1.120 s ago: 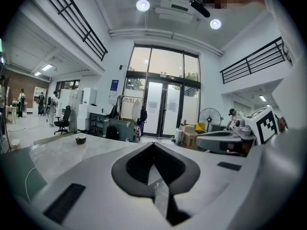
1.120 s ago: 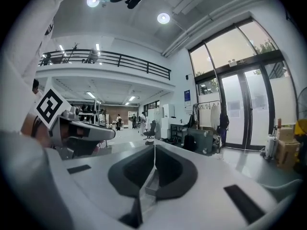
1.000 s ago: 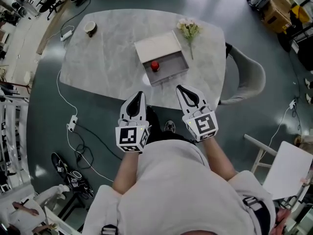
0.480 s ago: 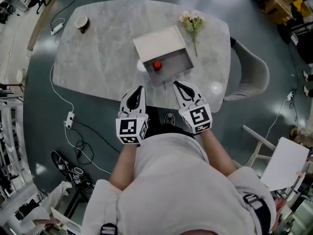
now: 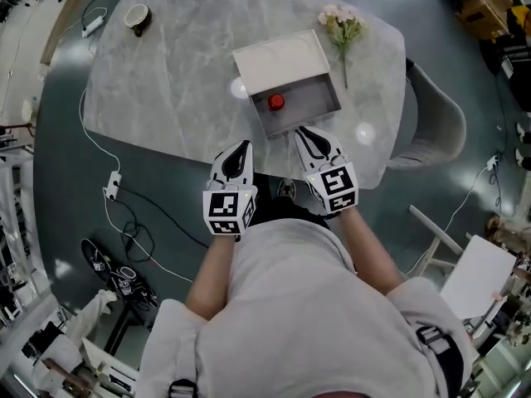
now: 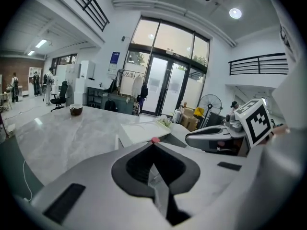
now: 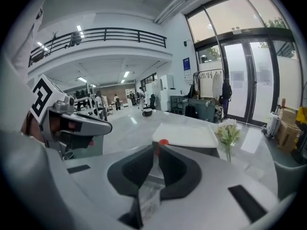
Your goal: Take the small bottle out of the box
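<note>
Grey marble table [image 5: 182, 73] on glossy floor [image 5: 58, 222]; left hand-held gripper [image 5: 242, 146], right hand-held gripper [image 5: 302, 131]: closed.

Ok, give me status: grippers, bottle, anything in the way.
Left gripper and right gripper both shut, empty, short of the open box. Small bottle, red cap, inside it. Nothing in between; flowers lie beside the box.
</note>
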A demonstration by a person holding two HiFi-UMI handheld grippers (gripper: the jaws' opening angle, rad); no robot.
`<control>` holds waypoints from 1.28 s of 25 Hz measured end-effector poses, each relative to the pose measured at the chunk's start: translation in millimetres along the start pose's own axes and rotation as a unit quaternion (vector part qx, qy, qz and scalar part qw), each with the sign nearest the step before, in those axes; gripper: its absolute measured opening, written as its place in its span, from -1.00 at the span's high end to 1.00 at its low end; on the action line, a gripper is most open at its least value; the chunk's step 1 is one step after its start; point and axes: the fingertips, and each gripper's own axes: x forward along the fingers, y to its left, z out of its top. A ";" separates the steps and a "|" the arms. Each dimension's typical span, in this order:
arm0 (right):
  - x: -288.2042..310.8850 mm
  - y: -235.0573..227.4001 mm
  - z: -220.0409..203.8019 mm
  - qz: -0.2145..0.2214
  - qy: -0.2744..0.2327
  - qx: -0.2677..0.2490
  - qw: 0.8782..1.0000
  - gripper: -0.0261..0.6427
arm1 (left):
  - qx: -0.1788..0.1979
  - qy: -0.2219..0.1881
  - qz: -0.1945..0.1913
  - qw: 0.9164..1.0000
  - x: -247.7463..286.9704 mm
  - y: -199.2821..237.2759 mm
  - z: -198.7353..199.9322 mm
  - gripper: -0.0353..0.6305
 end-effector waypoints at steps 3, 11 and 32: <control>10.6 0.5 -3.7 0.005 0.008 0.005 1.000 0.83 | -0.006 0.003 0.001 1.000 2.2 5.1 -3.7 0.82; 34.8 -1.5 -10.2 0.015 0.028 0.011 0.999 0.63 | -0.015 0.003 0.016 1.000 2.8 22.9 -4.4 0.83; 85.1 -9.7 -19.0 0.014 0.090 -0.003 0.996 0.41 | -0.063 0.015 0.035 0.997 15.9 57.3 -10.7 0.82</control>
